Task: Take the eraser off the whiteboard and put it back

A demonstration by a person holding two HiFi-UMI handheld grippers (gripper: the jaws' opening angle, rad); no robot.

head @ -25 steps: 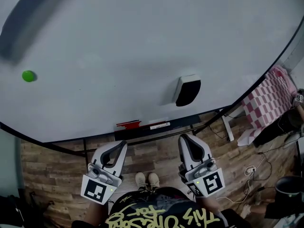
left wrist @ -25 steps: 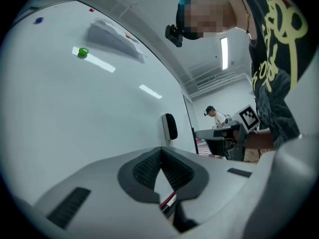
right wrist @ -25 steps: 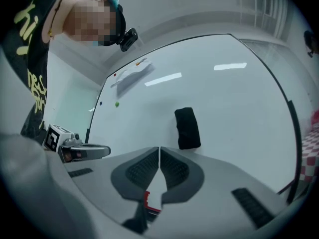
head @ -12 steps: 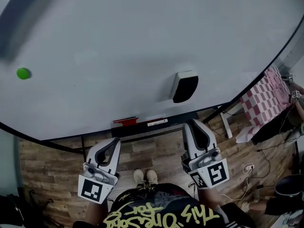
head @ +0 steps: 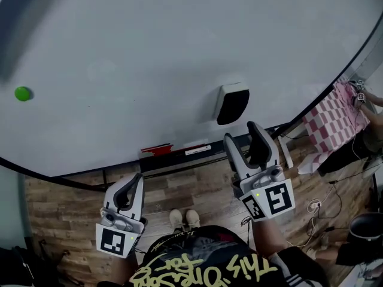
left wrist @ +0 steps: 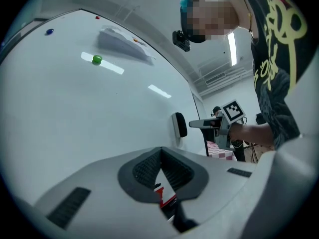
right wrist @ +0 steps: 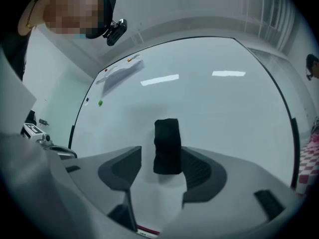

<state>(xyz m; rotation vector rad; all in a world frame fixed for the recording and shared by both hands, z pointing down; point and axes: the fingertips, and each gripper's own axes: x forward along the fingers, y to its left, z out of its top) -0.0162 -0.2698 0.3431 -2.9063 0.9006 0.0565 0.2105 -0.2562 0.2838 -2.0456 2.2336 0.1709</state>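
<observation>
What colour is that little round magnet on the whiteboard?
Green; the magnet shows best in the head view.

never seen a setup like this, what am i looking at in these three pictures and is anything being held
No robot: a person holds a two-jaw gripper in each hand. The head view is from a camera on the person's head, looking down; the other two are from cameras riding on each gripper, looking along its jaws. The surface is a whiteboard with a black eraser and a green magnet stuck on it. Nothing is held: the left gripper is shut and empty; the right gripper is opening its jaws, lined up with the eraser but not pressing it.
</observation>
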